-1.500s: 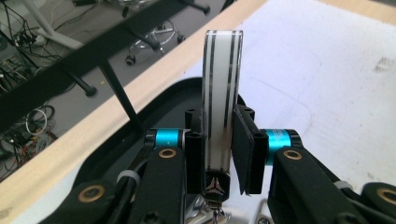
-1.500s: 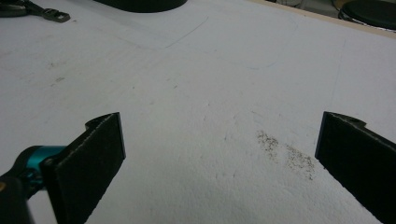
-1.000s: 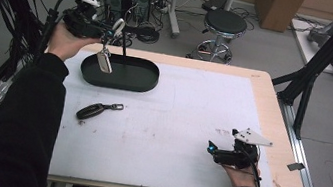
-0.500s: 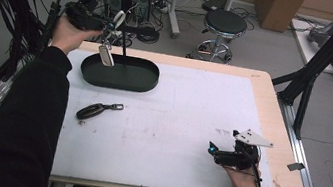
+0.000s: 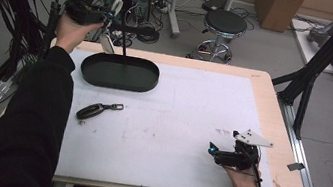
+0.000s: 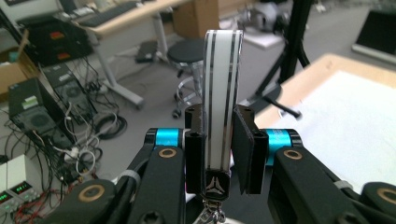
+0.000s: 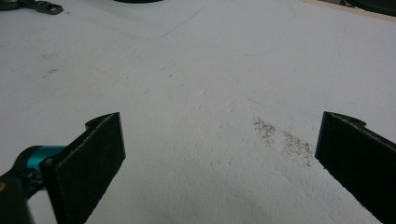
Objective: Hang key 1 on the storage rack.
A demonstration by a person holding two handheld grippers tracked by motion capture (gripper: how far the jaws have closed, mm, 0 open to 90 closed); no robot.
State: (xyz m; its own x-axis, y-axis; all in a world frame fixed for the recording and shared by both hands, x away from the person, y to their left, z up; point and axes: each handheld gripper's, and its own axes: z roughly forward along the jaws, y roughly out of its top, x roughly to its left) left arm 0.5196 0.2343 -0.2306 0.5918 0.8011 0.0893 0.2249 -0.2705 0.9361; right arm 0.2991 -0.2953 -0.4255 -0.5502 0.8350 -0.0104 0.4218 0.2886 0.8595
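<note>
White table mat (image 5: pixel 174 125): above the black tray (image 5: pixel 120 72), left gripper (image 6: pixel 218 140) pinches a striped key fob (image 6: pixel 222 102); right gripper (image 7: pixel 219 154), jaws spread, rests well apart from the tray.

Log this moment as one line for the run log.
left gripper: shut on white striped key fob | right gripper: open on table | black tray: empty

Left gripper (image 5: pixel 109 11) is being held raised at the table's far left corner, arm stretched forward, jaws clamping tight. Right gripper (image 5: pixel 213 151) is lying low near the front right edge, pointing left, jaws gaping wide.
</note>
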